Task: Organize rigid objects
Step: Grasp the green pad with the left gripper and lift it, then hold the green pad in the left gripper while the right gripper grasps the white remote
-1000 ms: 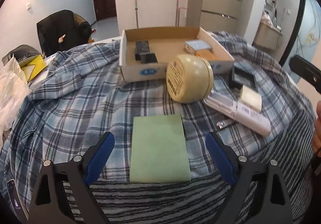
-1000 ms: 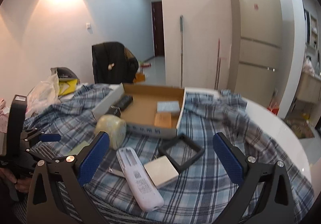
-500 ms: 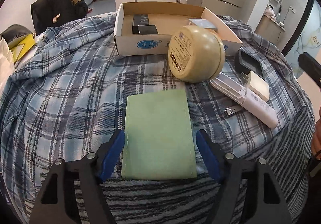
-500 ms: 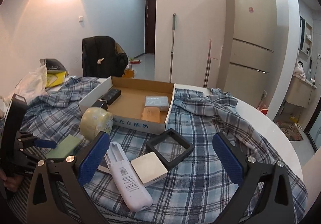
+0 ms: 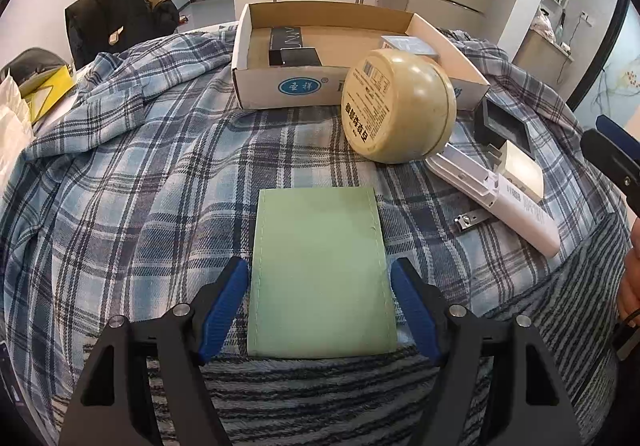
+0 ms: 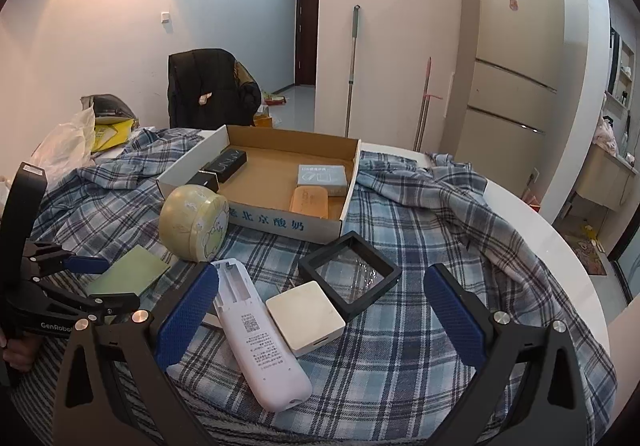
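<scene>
My left gripper (image 5: pixel 320 286) straddles the flat pale-green rectangular notebook (image 5: pixel 320 270), its jaws just narrowed to the long edges; contact I can't confirm. The notebook's long axis points at the open cardboard box (image 5: pixel 344 86) beyond.

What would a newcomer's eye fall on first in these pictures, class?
Probably the flat green pad lying on the plaid cloth, framed between the left gripper's blue fingers. Next, the round cream tin on its side against the open cardboard box behind it.
</scene>
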A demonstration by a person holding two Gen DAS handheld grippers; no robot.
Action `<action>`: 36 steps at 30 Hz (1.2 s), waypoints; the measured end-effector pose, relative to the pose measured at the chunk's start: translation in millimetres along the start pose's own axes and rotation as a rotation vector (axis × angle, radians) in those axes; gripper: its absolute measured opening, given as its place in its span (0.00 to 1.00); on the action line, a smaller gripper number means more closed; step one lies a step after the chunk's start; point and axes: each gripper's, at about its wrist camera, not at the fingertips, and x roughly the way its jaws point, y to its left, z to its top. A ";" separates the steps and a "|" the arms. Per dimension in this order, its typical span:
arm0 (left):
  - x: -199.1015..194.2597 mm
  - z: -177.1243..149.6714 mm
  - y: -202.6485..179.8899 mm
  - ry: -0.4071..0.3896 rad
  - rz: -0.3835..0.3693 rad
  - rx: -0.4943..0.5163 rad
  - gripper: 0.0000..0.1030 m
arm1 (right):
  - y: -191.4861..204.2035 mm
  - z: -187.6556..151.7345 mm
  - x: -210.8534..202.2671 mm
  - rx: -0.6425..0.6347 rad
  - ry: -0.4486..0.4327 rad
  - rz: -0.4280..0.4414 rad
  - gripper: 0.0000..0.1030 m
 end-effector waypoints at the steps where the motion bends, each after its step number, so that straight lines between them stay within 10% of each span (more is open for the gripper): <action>1: 0.5 -0.1 -1.8 0.000 0.005 0.008 0.74 | 0.8 0.3 0.0 -0.001 0.000 0.007 0.99; 16: -28.9 -6.2 -14.3 -0.168 0.064 0.063 0.69 | 0.0 -5.3 20.3 0.022 0.136 0.137 0.99; 21: -38.8 -7.9 -22.1 -0.225 0.059 0.099 0.69 | 10.0 -12.5 34.3 -0.003 0.234 0.235 0.83; 29: -15.1 -5.4 -18.9 -0.100 0.102 0.086 0.69 | 8.9 -20.9 48.4 0.011 0.307 0.220 0.71; 36: -22.1 -9.0 -22.8 -0.141 0.093 0.103 0.69 | 7.1 -20.3 47.7 -0.007 0.319 0.170 0.61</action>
